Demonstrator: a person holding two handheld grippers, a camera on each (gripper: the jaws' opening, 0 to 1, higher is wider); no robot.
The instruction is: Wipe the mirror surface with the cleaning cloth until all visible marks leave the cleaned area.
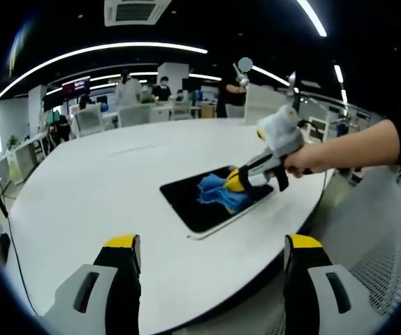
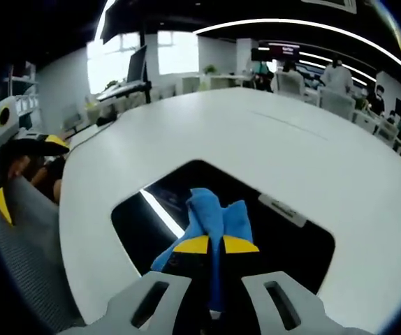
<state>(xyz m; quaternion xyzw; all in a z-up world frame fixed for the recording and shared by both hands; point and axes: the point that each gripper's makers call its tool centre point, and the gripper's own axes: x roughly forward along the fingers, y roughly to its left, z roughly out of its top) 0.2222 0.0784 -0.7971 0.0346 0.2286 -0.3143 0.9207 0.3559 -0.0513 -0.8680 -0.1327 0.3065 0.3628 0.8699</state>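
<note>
mirror (image 2: 284, 241) lies flat on the white table (image 2: 256, 146), near the edge by the person. blue cloth (image 2: 211, 220) sits bunched on the glass, pinched in the right gripper (image 2: 215, 245), jaws clamped on it. left gripper (image 1: 213, 252) hangs off the table edge, jaws apart, holding nothing. a hand (image 1: 304, 162) holds the right gripper.

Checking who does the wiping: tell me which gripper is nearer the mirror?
Right. The right gripper presses the cloth onto the mirror; the left gripper hovers open, off its edge.
</note>
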